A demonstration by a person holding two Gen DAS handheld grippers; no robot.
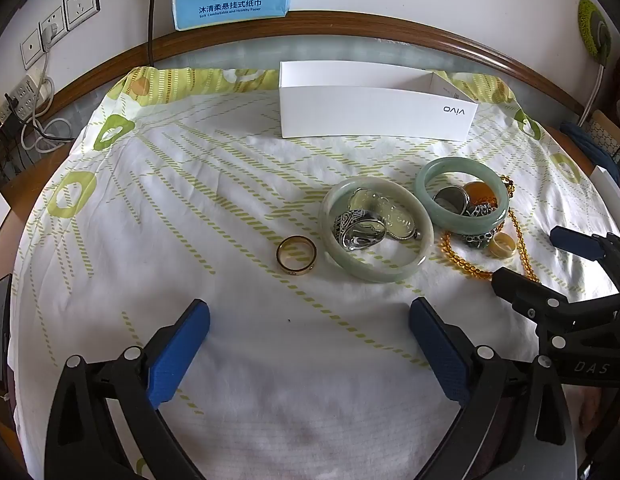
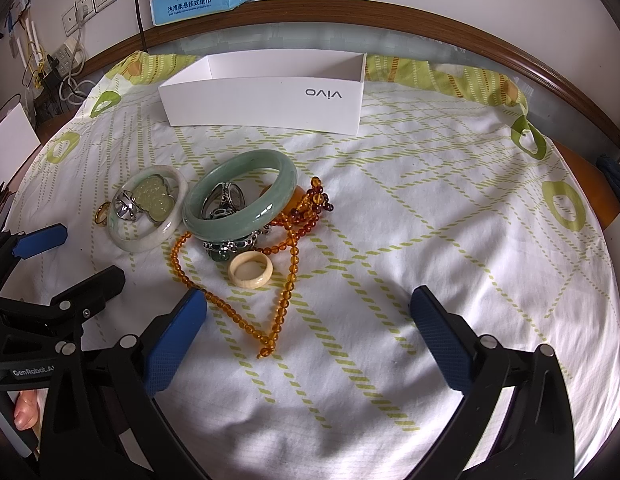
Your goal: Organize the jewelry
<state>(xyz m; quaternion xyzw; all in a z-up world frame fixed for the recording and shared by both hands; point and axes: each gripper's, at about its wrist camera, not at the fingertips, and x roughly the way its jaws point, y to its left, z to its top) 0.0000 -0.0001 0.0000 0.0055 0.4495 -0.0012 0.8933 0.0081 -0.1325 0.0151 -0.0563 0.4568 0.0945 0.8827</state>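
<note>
Both tools hang over the cloth (image 1: 190, 208) with nothing in them: the left gripper (image 1: 310, 354) has its blue pads spread wide above bare fabric, and the right gripper (image 2: 310, 340) is just as wide, its left pad (image 2: 174, 344) right beside the amber bead necklace (image 2: 284, 300). The jewelry sits in a loose heap in front of them. The pale bangle (image 1: 377, 230) lies flat with a silver ring (image 1: 357, 228) and a carved pale pendant (image 1: 379, 212) inside its loop; a gold ring (image 1: 296, 254) lies on the cloth just to its left, apart from it. Next over, the green bangle (image 2: 240, 200) rests tilted on top of more silver rings and a dark green piece, with the necklace strung out beneath and around it. A cream ring (image 2: 250, 269) lies inside the necklace's loop, near the green bangle. Behind it all, well apart from the heap, stands the open white box (image 2: 266, 106), nothing visible inside from either view.
</note>
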